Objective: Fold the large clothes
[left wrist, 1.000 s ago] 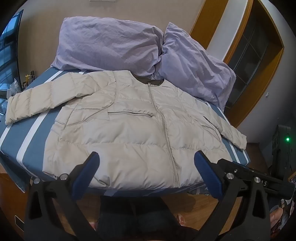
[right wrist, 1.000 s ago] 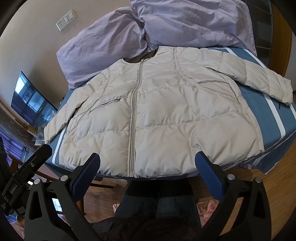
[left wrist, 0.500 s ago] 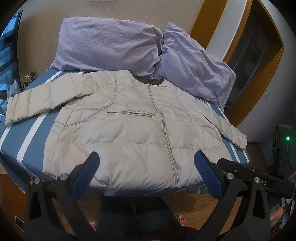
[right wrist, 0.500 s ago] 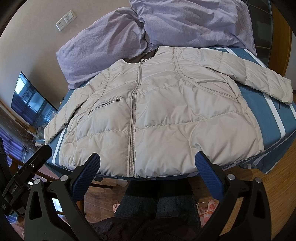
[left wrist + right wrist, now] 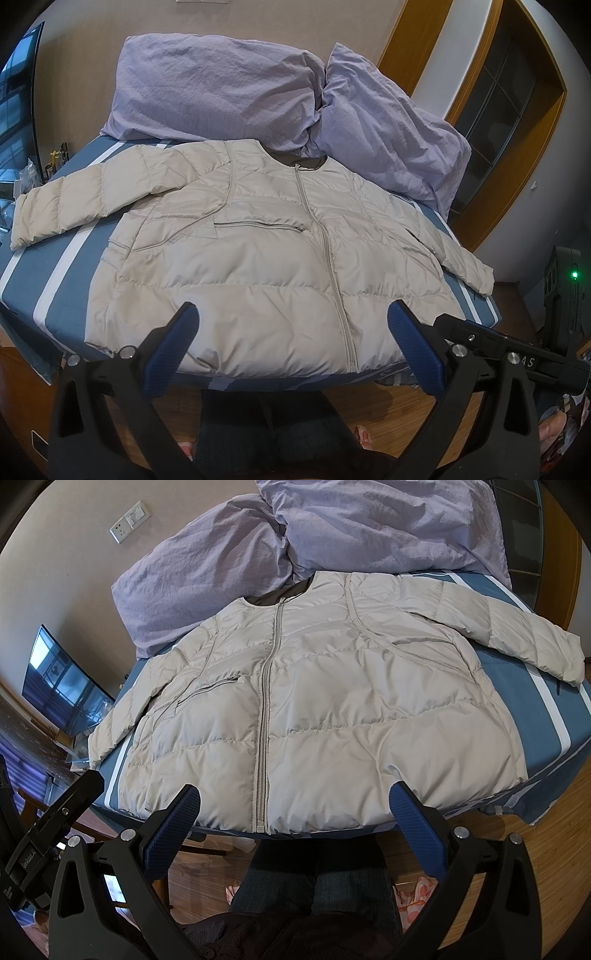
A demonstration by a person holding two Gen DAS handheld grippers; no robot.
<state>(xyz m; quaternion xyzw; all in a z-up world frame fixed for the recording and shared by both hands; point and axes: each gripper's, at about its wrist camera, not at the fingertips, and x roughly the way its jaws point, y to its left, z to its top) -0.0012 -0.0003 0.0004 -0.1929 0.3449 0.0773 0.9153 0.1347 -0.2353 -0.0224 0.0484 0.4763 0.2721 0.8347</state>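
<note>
A beige quilted puffer jacket [image 5: 258, 258] lies flat and zipped, front up, on the blue striped bed [image 5: 48, 280], both sleeves spread out to the sides. It also shows in the right wrist view [image 5: 332, 709]. My left gripper [image 5: 293, 317] is open and empty, held just short of the jacket's hem at the bed's near edge. My right gripper [image 5: 295, 799] is open and empty too, hovering over the hem near the zipper's bottom end. Neither touches the jacket.
Two lilac pillows [image 5: 221, 85] [image 5: 391, 129] lean against the wall behind the jacket's collar. A wooden door frame [image 5: 517, 147] stands at the right. A screen [image 5: 62, 686] sits left of the bed. The person's legs [image 5: 314, 886] and wooden floor are below.
</note>
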